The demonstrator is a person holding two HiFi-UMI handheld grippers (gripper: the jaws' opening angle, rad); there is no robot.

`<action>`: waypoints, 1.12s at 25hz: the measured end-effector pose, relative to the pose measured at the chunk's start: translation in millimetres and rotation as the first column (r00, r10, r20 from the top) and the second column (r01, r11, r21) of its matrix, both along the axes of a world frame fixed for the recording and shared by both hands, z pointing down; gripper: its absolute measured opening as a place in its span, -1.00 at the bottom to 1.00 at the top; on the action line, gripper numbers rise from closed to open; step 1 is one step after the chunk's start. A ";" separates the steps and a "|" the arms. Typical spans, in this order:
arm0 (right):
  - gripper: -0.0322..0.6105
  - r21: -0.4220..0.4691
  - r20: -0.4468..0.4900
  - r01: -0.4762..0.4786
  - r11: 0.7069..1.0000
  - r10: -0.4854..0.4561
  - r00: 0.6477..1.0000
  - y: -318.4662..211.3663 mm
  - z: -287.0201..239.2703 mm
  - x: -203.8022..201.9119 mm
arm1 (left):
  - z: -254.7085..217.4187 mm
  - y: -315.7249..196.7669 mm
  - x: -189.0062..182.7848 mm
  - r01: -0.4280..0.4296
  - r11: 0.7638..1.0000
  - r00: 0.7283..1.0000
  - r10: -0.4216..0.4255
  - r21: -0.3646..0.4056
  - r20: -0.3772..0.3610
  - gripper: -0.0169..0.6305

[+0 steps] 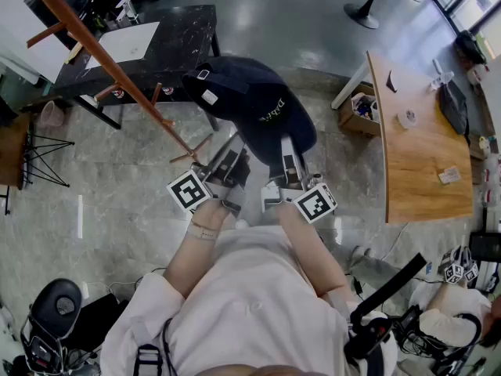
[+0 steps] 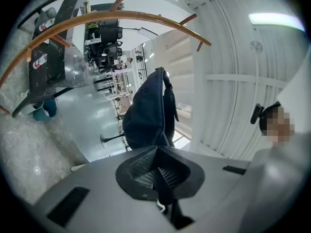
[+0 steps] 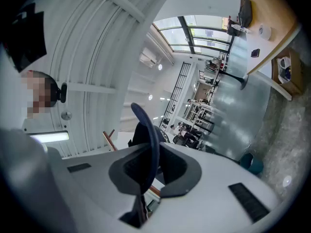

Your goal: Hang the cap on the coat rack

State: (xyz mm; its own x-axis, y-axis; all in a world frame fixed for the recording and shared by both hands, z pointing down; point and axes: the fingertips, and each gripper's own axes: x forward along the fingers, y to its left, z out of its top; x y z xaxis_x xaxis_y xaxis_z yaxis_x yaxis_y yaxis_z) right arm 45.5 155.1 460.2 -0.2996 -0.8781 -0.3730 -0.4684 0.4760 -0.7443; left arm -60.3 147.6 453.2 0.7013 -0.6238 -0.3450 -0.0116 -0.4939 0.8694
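In the head view we see the dark cap (image 1: 250, 104) held up in the air above the grey floor (image 1: 125, 186). Both grippers reach up to its lower edge. The left gripper (image 1: 233, 153) meets the cap's left side and the right gripper (image 1: 288, 152) its right side, and each carries its marker cube close to the person's wrists. The wooden coat rack (image 1: 102, 53) runs slanting from the upper left. The cap hangs just to the right of its pegs and rests on none of them. A black desk (image 1: 184, 26) stands behind the rack and a wooden desk (image 1: 419, 155) well off to the right.

In the left gripper view the fingers (image 2: 140, 168) are pressed together on a fold of the cap's dark fabric. The body of the cap (image 2: 148, 113) rises straight beyond them. The rack's pole (image 2: 121, 15) arcs across the top of the view, apart from the cap.

In the right gripper view the fingers (image 3: 176, 165) pinch the cap's brim (image 3: 149, 130). The brim stands edge-on between them and curves up past their tips. A short piece of the rack (image 3: 108, 140) shows just left of the cap.
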 end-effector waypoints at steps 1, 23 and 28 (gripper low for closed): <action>-0.78 -0.002 0.004 0.000 1.000 0.000 1.000 0.9 1.2 -0.5 | 1.0 1.0 -0.5 0.001 1.000 1.000 -0.001 -0.002 0.001 -0.92; -0.78 -0.058 0.036 0.088 0.994 -0.086 0.996 -133.4 11.8 5.7 | 8.1 -124.1 6.1 0.087 0.994 0.996 -0.085 -0.067 0.020 -0.92; -0.78 -0.079 0.070 0.118 0.990 -0.113 0.991 -178.4 -2.1 35.7 | -7.3 -166.6 36.8 0.113 0.989 0.993 -0.109 -0.094 0.044 -0.92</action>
State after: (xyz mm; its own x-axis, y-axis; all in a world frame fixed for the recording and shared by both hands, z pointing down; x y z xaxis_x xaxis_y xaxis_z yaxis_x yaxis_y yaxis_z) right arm 81.2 -23.3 458.1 -0.3782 -0.8677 -0.3225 -0.3632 0.4595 -0.8105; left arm -23.5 -19.1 445.8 0.6372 -0.7278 -0.2535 -0.0964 -0.4016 0.9107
